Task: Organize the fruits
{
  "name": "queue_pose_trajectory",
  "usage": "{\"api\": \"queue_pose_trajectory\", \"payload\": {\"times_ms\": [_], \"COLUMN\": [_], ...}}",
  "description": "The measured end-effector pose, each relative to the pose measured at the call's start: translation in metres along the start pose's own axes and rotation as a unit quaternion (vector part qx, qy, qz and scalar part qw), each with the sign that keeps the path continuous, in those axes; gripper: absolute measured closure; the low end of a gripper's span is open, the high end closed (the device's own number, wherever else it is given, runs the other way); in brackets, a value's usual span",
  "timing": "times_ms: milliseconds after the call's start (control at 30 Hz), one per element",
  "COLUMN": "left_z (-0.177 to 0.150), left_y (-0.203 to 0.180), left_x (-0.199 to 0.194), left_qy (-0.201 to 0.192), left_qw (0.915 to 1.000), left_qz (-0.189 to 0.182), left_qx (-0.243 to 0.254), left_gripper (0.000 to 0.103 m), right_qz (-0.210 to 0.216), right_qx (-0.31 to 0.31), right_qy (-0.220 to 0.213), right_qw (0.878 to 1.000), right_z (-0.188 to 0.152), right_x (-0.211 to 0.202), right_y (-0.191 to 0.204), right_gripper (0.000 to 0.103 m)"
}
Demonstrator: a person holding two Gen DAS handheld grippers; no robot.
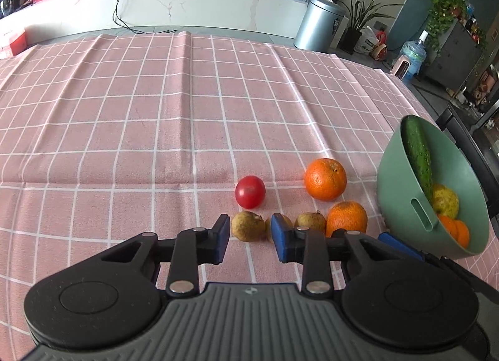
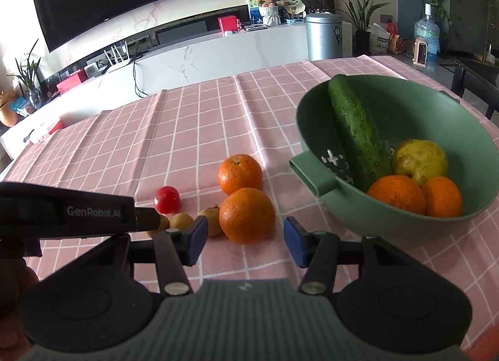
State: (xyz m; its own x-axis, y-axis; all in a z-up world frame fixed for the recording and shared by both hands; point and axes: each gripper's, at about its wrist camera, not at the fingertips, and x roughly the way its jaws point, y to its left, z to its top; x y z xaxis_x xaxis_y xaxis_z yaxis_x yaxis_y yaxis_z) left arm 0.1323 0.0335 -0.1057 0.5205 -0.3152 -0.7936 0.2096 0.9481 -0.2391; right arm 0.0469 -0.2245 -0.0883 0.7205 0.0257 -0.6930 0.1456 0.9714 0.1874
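Observation:
My left gripper stands open and narrow, with a small brownish fruit between its fingertips on the pink checked cloth; thin gaps show at the pads. A second small fruit lies to the right, and a third peeks from behind the right pad. Beyond them are a tomato and two oranges. My right gripper is open just short of the near orange, which lies past its fingertips. The green bowl holds a cucumber, a yellow fruit and two oranges.
The bowl sits near the table's right edge, with a dark chair beyond it. The left gripper's black finger crosses the right wrist view over the small fruits. Bare cloth stretches to the far edge; a white counter and a bin stand behind.

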Motion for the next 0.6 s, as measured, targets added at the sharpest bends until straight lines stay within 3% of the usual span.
{"api": "queue_pose_trajectory", "payload": {"times_ms": [600], "left_z": [0.003], "left_y": [0.015], "left_x": [0.015], "left_qy": [0.022], "left_qw": [0.9989], "left_qz": [-0.019], "left_qx": [-0.038], "left_gripper": [0.075], "right_qz": [0.028], "right_qx": [0.008], "right_qy": [0.008], "right_qw": [1.0], "right_z": [0.0], "right_x": [0.023], "right_y": [-0.009], "right_gripper": [0.056]}}
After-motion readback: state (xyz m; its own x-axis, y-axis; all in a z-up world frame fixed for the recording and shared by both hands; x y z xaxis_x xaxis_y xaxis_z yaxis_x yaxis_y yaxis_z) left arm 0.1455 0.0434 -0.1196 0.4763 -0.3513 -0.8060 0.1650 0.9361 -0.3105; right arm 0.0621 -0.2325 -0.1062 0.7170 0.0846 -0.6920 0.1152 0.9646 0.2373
